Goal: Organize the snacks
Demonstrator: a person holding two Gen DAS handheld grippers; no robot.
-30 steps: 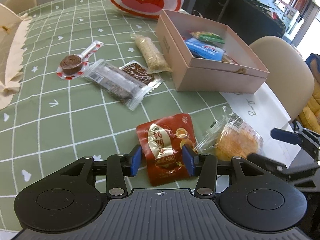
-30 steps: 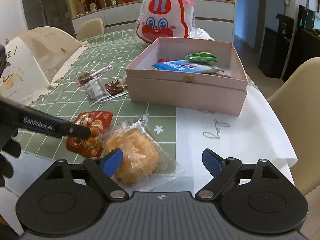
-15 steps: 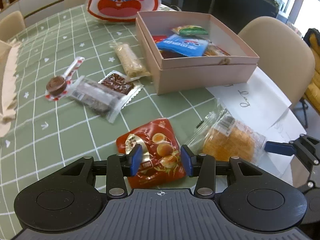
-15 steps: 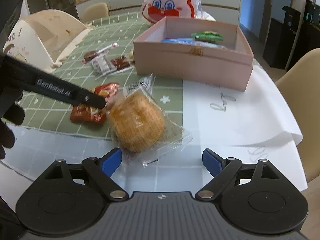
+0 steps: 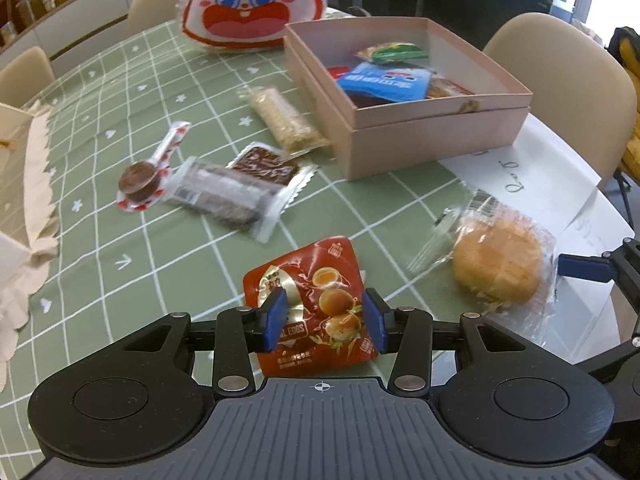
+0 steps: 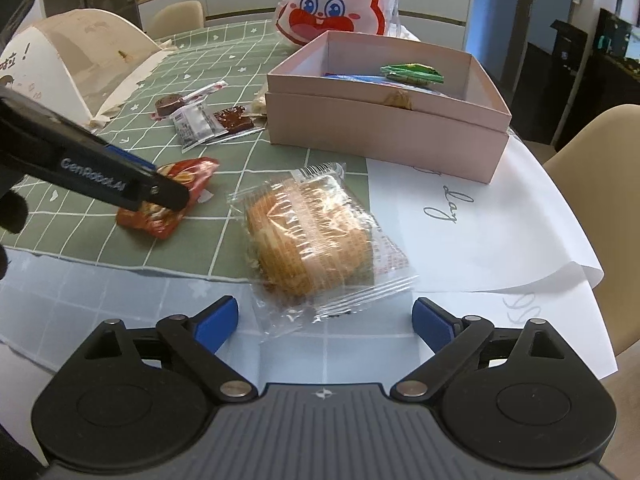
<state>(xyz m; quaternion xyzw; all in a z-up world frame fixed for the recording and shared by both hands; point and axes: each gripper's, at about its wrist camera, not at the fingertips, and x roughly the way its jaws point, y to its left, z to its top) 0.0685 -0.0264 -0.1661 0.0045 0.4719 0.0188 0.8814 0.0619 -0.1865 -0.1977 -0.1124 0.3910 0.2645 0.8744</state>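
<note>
Left tool (image 5: 325, 316) straddling red egg packet (image 5: 316, 300), pinch not confirmable, right tool (image 6: 325, 316) spread, just widened, wrapped bun (image 6: 310, 240) at twelve o'clock near surface (image 6: 120, 292) edge

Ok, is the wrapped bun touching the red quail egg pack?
Apart. The right wrist view shows a strip of green tablecloth between the wrapped bun and the red quail egg pack.
</note>
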